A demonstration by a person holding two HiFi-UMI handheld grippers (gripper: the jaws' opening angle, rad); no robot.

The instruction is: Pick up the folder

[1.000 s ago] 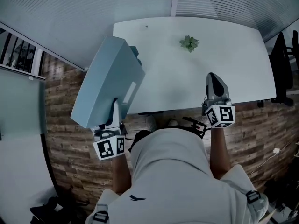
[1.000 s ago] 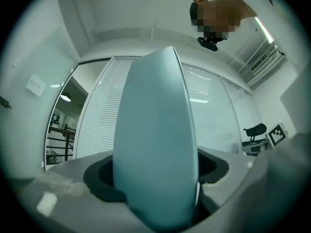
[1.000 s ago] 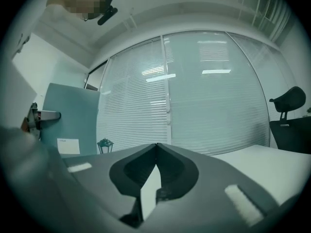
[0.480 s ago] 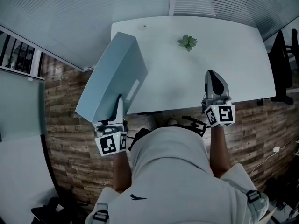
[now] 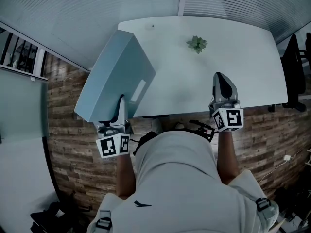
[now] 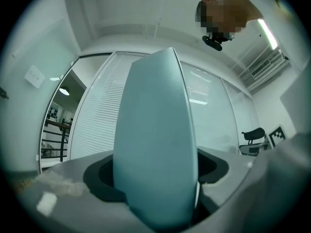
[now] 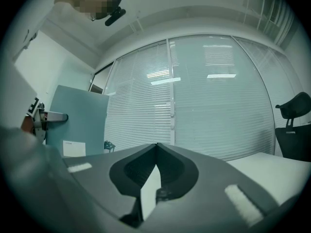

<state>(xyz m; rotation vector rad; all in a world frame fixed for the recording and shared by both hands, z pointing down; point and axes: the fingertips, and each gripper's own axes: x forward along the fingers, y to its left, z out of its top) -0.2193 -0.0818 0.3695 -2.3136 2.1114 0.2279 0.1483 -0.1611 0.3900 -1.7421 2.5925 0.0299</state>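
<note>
Left tongs (image 5: 121, 105) pinch the bottom edge of the big light-blue plastic folder (image 5: 114, 74) at frame left; right tongs (image 5: 223, 84) are closed, empty.

Wht shirt (image 5: 170, 169), blk strap buckles (image 5: 263, 205)

Cool, even brightness under a ceiling strip light (image 6: 266, 32); both gripper views bulge, with dark corners.

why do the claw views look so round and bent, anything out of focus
Left gripper view: wide-angle lens, dark round border, blinds bowed; the folder is so close it fills the middle, edges soft. Right gripper view: same border, curved window, right claw looms large. Head view: table edge curves mildly.
</note>
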